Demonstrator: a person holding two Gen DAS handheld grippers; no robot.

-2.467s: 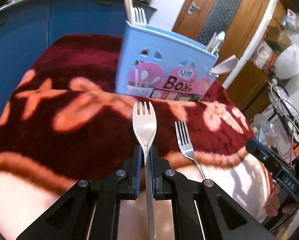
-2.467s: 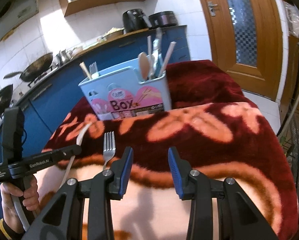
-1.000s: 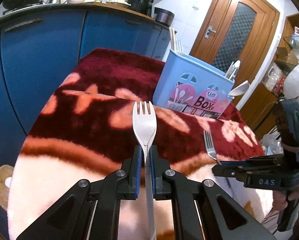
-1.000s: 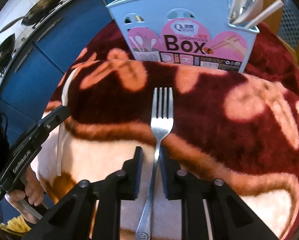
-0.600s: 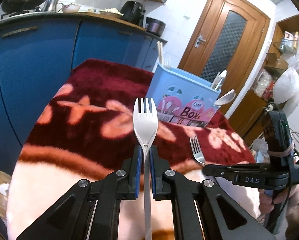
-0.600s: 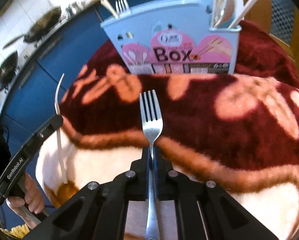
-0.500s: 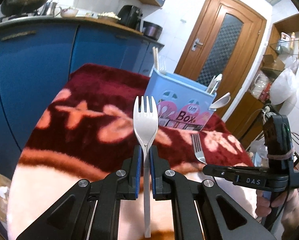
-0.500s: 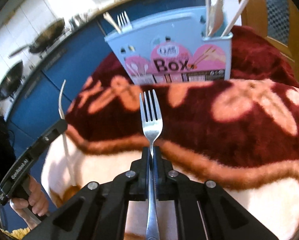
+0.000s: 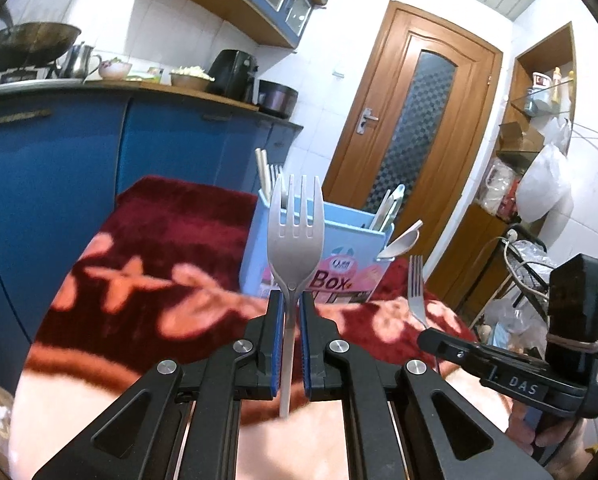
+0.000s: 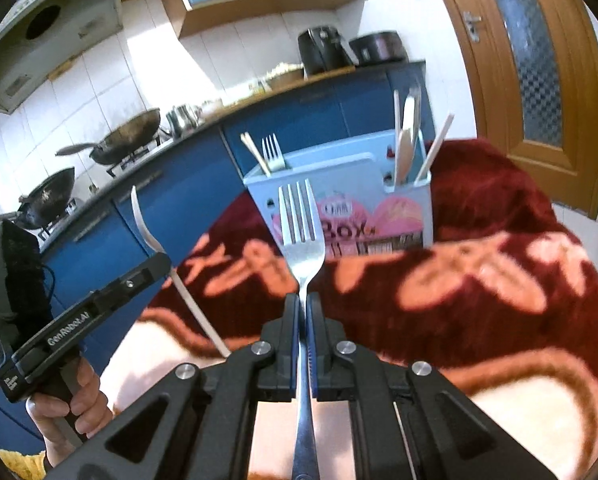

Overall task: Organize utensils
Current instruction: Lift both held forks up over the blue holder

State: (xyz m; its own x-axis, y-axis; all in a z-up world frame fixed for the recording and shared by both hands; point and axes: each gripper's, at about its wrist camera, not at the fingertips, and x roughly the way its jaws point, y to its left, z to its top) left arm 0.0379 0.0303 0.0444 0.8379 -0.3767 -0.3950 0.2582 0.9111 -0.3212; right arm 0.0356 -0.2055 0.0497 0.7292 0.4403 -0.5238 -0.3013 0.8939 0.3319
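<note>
My left gripper (image 9: pixel 289 300) is shut on the neck of a pale plastic fork (image 9: pixel 295 236), tines up, held in the air above the blanket. My right gripper (image 10: pixel 302 304) is shut on a steel fork (image 10: pixel 301 236), also tines up and lifted. The steel fork (image 9: pixel 416 284) and the right gripper (image 9: pixel 427 338) show at the right in the left wrist view. The plastic fork (image 10: pixel 149 236) and the left gripper (image 10: pixel 161 264) show at the left in the right wrist view. Ahead stands the light blue utensil box (image 10: pixel 363 168) (image 9: pixel 339 236) holding chopsticks, a fork and spoons.
A dark red and peach blanket (image 10: pixel 479 280) (image 9: pixel 147 240) covers the table. Blue cabinets (image 9: pixel 59 168) with a counter, woks and pots run behind it. A wooden door (image 9: pixel 415 128) stands beyond the box. A hand (image 10: pixel 71 396) grips the left tool's handle.
The right gripper closed on the steel fork and lifted it off the blanket. Both grippers rose and tilted upward, each carrying its fork, so the box sits lower in view.
</note>
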